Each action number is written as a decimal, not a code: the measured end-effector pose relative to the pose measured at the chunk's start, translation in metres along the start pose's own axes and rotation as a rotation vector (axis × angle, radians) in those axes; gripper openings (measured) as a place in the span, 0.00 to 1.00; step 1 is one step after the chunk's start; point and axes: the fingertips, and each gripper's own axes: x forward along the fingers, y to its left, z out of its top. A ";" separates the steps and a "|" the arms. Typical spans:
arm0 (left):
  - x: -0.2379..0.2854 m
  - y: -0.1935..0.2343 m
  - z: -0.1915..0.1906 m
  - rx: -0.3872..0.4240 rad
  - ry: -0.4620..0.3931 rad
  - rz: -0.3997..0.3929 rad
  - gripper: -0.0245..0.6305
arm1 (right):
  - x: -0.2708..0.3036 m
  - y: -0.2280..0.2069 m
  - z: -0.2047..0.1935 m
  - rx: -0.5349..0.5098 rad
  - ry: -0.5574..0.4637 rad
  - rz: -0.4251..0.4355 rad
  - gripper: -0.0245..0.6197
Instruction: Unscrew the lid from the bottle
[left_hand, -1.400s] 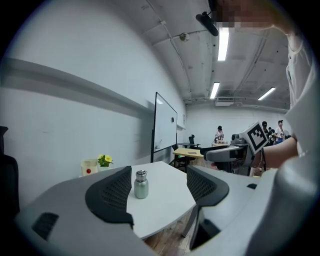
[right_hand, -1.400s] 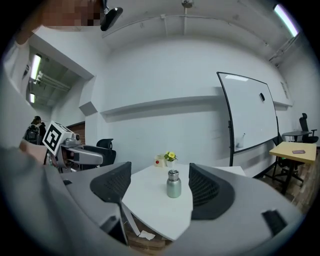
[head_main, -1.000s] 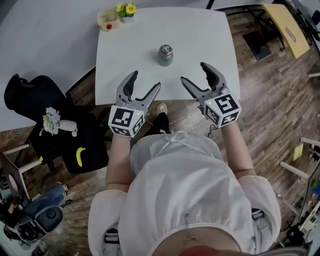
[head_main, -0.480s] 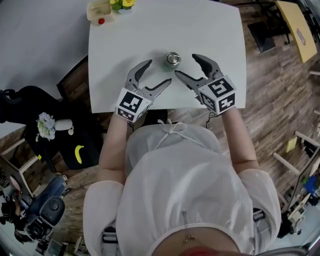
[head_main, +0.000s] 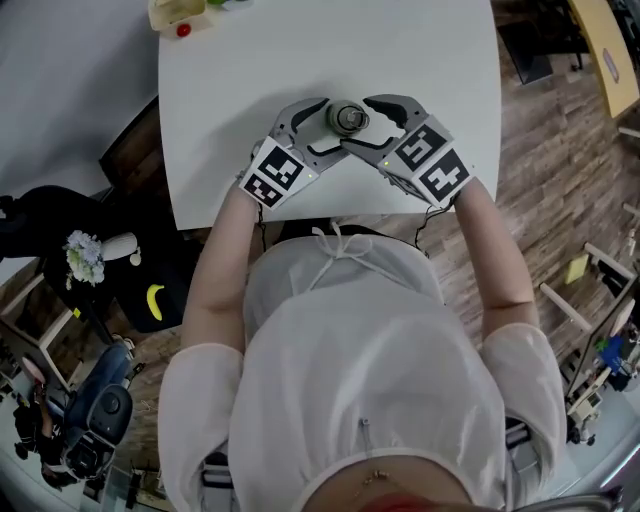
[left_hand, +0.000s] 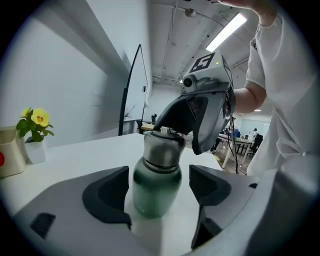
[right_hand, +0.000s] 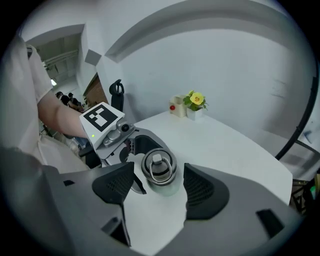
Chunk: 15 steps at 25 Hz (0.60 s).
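Observation:
A green bottle (head_main: 349, 118) with a steel lid (right_hand: 158, 167) stands upright on the white table (head_main: 440, 60). My left gripper (head_main: 333, 125) is open and has just been opening. Its pads flank the bottle's green body (left_hand: 155, 187), with a gap on each side. My right gripper (head_main: 358, 122) comes from the right and points steeply down over the lid. Its jaws have just been closing but are still open. The ringed lid sits between its pads (right_hand: 200, 187), and neither pad touches it. In the left gripper view, the right gripper (left_hand: 200, 120) hangs just above the lid (left_hand: 162, 149).
A yellow flower in a white pot (right_hand: 196, 100) and a cream container (head_main: 178, 12) sit at the table's far left corner. The table's near edge (head_main: 300, 215) is just behind my grippers. A black chair (head_main: 60, 220) with a banana (head_main: 155, 300) on it stands to the left, on wooden floor.
Both grippers have moved forward and down from the table's near edge to the bottle. They now enclose it from left and right.

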 end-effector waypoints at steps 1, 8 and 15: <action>0.003 0.000 -0.001 0.001 0.001 -0.016 0.61 | 0.002 0.000 -0.001 -0.013 0.030 0.009 0.53; 0.017 0.002 -0.006 0.040 -0.005 -0.078 0.60 | 0.008 0.002 -0.002 -0.087 0.160 0.027 0.41; 0.017 0.001 -0.007 0.049 -0.032 -0.118 0.60 | 0.009 0.002 -0.004 -0.120 0.209 0.020 0.41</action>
